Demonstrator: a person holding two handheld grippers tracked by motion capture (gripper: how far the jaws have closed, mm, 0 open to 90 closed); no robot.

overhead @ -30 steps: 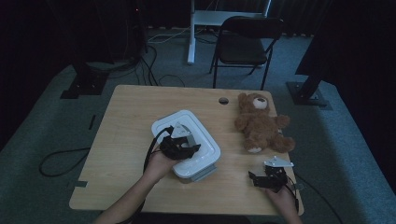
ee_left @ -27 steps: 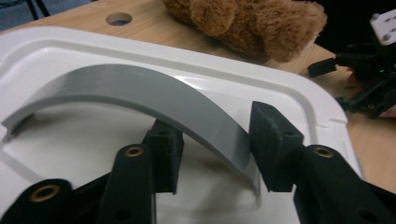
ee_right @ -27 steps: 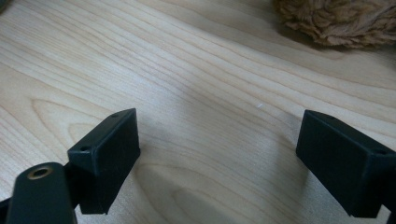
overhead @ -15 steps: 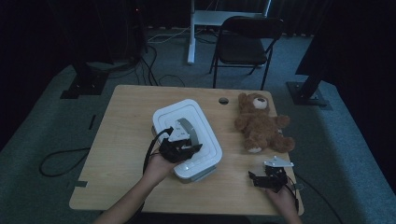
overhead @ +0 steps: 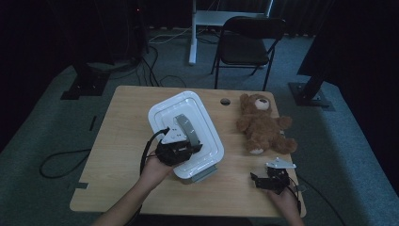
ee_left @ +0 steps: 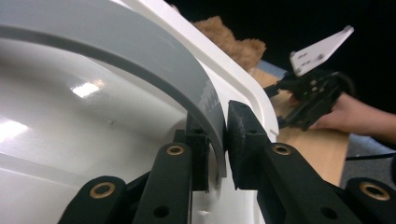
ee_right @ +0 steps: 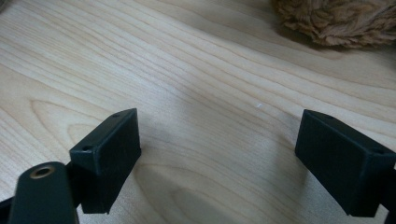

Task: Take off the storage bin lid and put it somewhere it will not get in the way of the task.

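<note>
Dim room, grey carpet, pale wooden desk (overhead: 122,141) at centre. On the desk, between its middle and near edge, white plastic box (overhead: 186,134) tipped up on its near end, broad lidded face turned toward the high camera, far end raised off the wood. Lid shut; contents hidden. Grey arched handle (overhead: 184,128) running down the middle of that white face. Clamped on the handle's near end, left gripper (overhead: 176,149), jaws narrow, one black pad each side of the grey strap, seen close in the left gripper view on handle (ee_left: 154,60) and white lid (ee_left: 70,121). Person's left hand (overhead: 157,165) behind the tool, forearm coming in over the near edge, black cable looping beside it.

Just right of the box, near the desk's far right corner, brown teddy bear (overhead: 263,125) lying on its back, head toward the far edge, clear of the box; brown fur (ee_right: 336,18) also at the top of the right gripper view. Small dark round hole (overhead: 225,101) in the desktop near the far edge, between box and bear.

At the near right corner, right gripper (overhead: 270,181) low over bare wood, jaws spread wide, nothing between them. Beyond the desk, black folding chair (overhead: 247,44) and cables on the carpet.
</note>
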